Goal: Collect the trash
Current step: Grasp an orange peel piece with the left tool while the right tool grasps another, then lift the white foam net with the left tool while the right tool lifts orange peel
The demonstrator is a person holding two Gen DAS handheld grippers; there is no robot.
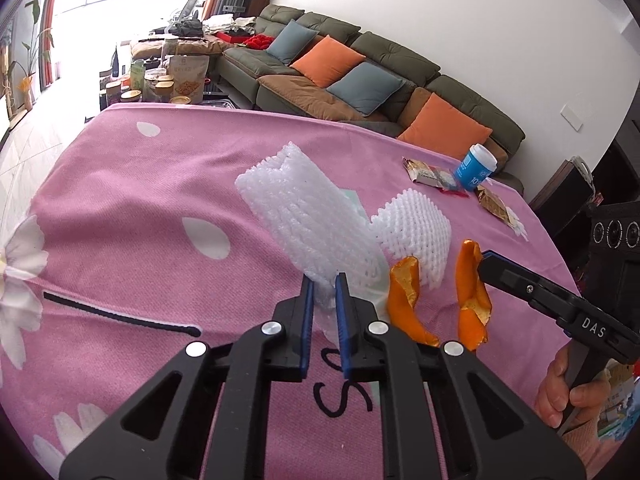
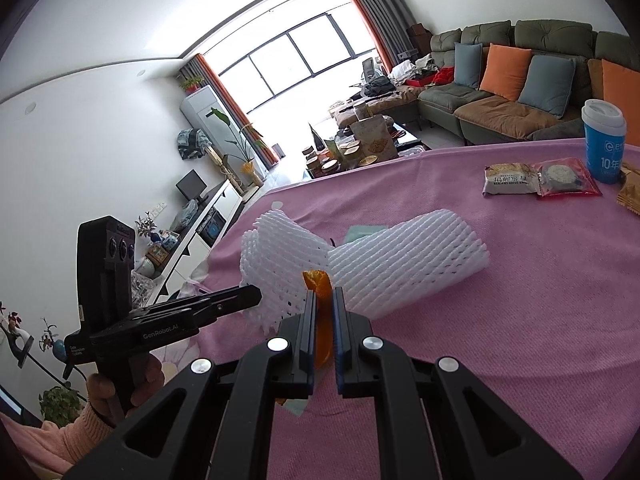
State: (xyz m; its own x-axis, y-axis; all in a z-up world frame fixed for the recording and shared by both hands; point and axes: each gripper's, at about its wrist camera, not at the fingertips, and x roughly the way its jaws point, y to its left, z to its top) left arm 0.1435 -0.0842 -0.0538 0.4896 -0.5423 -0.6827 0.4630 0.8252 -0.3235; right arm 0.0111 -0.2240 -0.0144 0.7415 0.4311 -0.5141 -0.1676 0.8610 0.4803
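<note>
At the centre of both frames, over the pink-clothed tabletop (image 1: 132,208), both hand-held grippers are loaded. The left hand-held gripper (image 1: 325,284) is clamped on the near end of a white foam net (image 1: 308,216), which stands up and away from the fingers. The right hand-held gripper (image 2: 323,300) is clamped on an orange peel (image 2: 320,280); in the left view that peel (image 1: 472,292) hangs from the fingers at lower right of frame.

A second foam net (image 1: 416,232) lies on the cloth just beyond, and a second peel (image 1: 408,300) sits beside it, near the left fingers. At upper right of the left view lie wrappers (image 1: 430,174) and a blue cup (image 1: 476,168), well apart from the grippers. No bin is visible in either frame.

Handling assessment:
- Foam net: judged very light, soft and springy. It crushes under the fingers and may slip out if pinched by few strands; hold a doubled edge or a bunched end.
- Peel: judged light, limp and curled, with a possibly slick inner face. It tears readily; grip across the widest part, not a tip.
- Wrappers: judged thin, flat and slippery; best taken by a raised or crimped edge.
- Cup: contents unknown; likely stiff enough to grip at the wall, upright.
</note>
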